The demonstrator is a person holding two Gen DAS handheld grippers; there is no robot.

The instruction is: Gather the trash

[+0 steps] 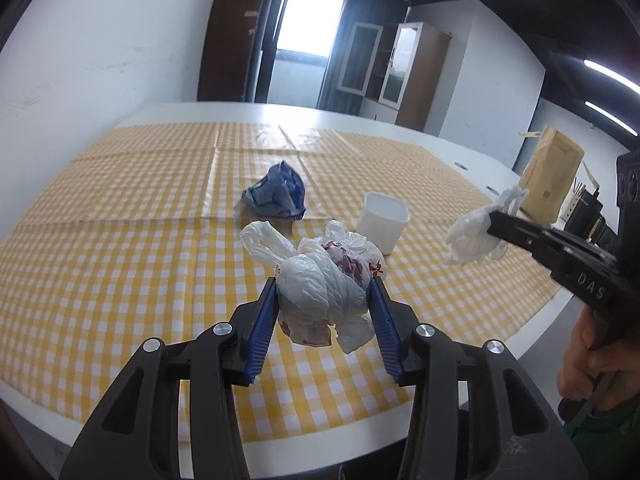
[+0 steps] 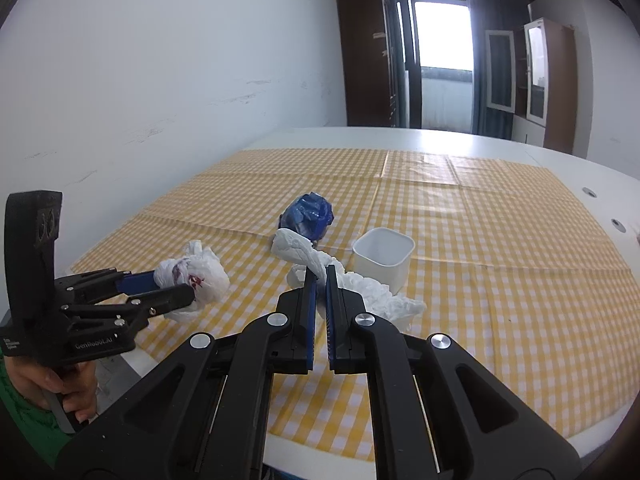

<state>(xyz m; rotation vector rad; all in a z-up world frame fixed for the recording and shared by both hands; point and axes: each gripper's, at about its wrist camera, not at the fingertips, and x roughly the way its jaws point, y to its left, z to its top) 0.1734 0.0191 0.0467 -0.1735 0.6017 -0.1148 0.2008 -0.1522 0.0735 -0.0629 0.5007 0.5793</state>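
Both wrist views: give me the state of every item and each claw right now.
Left claw: shut on white plastic bag, lifted off the cloth.
Right claw: shut on crumpled white tissue, held in the air.
Blue wrapper: crumpled, lying on the checked tablecloth.
White cup: upright, open-topped, on the cloth.

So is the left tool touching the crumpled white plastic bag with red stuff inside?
Touching. The left wrist view shows the left tool pressing both sides of the crumpled white plastic bag.
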